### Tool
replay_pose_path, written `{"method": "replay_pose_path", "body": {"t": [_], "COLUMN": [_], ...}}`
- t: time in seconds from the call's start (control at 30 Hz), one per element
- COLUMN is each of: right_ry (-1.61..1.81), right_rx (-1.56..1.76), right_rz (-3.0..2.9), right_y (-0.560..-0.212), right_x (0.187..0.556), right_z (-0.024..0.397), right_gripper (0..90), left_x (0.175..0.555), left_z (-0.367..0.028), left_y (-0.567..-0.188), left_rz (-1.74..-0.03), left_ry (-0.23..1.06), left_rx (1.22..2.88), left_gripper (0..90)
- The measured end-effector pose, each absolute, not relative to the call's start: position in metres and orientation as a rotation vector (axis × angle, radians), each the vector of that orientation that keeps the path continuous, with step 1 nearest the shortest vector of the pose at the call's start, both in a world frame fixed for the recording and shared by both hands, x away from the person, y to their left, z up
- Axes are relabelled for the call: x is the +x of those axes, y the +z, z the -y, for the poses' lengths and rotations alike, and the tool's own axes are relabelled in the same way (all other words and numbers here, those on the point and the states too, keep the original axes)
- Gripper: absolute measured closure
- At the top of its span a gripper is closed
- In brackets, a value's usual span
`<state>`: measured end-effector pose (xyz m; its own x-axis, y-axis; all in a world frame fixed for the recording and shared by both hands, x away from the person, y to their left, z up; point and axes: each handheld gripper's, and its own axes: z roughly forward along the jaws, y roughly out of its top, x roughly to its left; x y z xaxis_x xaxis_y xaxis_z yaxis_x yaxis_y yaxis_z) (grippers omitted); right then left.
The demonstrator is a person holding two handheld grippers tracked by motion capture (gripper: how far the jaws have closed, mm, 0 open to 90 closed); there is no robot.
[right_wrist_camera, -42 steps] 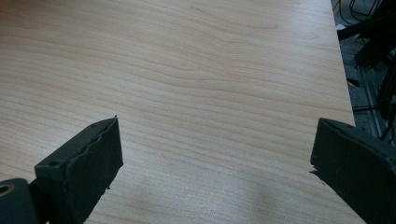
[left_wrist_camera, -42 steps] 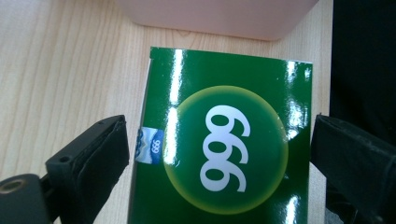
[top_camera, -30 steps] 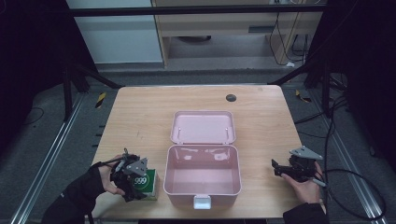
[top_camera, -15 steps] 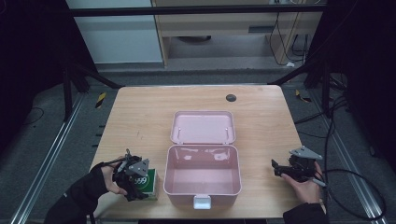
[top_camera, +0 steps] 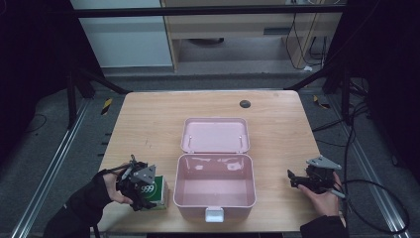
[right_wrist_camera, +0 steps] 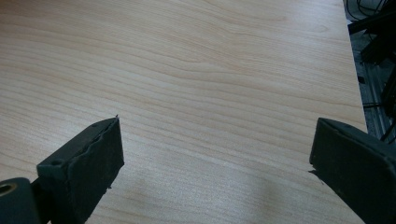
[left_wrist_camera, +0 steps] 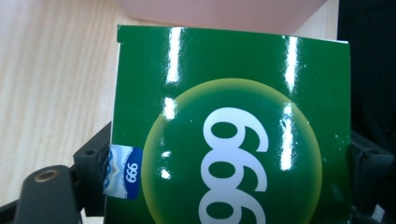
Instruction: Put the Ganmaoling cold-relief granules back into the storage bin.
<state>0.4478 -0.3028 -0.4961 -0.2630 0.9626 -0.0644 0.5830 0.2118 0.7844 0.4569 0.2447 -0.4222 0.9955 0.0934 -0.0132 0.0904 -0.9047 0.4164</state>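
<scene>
Squeeze the green box (top_camera: 157,192) flat on both sides and lift it straight, so it clears the wall of the open pink case (top_camera: 216,186) beside it. The left tongs (top_camera: 141,191) have just been closing — the green box sits between the jaws, gripped, low on the counter (top_camera: 148,124). The right tongs (top_camera: 297,179) rest wide open, holding nothing.
</scene>
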Motion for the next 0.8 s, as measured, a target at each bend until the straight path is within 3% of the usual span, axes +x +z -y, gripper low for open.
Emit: {"method": "replay_pose_path", "body": {"t": [0.8], "right_ry": [0.879], "right_rx": [1.43], "right_rz": [-1.933], "right_y": [-0.497], "right_x": [0.448], "right_z": [0.303], "right_gripper": [3.2], "left_x": [0.456], "left_z": [-0.233], "left_y": [-0.352], "left_rz": [-0.119], "left_ry": [0.069], "left_rx": [2.688], "left_gripper": [14.1]}}
